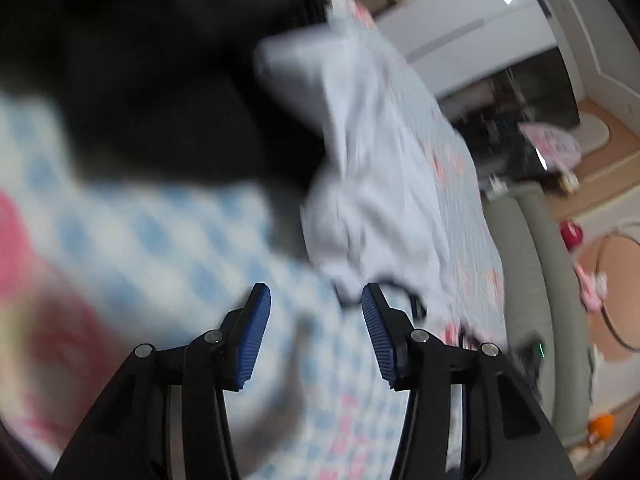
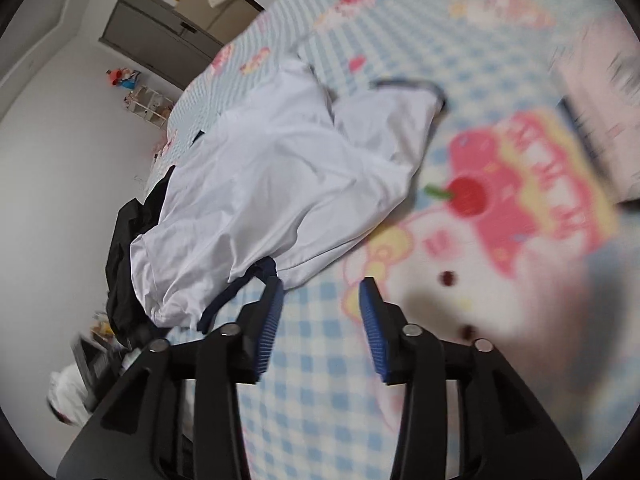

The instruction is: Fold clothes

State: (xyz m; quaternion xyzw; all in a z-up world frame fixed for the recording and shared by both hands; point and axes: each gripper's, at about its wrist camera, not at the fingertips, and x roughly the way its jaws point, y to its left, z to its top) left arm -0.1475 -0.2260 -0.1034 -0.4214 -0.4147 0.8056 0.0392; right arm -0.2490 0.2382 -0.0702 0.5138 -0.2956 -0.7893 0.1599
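A bedroom lay around my rig, and the work surface was a bed under a blue-and-white checked bedspread (image 2: 320,380) printed with pink cartoon figures. Nearest in my left wrist view, the left gripper (image 1: 316,300) stood with its jaws parted and nothing between the blue pads, only blurred bedspread showing through the gap. Just past its right finger, at about one o'clock, lay the dark-trimmed edge of the white garment (image 1: 368,184), crumpled in a loose heap that ran up toward twelve o'clock. A black garment (image 1: 160,80) filled the view from nine to eleven o'clock, too blurred for me to read its shape. In my right wrist view, the right gripper (image 2: 320,292) was likewise parted and empty; its left finger sat just beside the white garment's navy-trimmed hem, and I could not tell whether they touched. The garment spread from there toward eleven o'clock, with the black garment at nine o'clock beyond it. Farthest off, a grey cabinet (image 2: 160,36) stood against the wall
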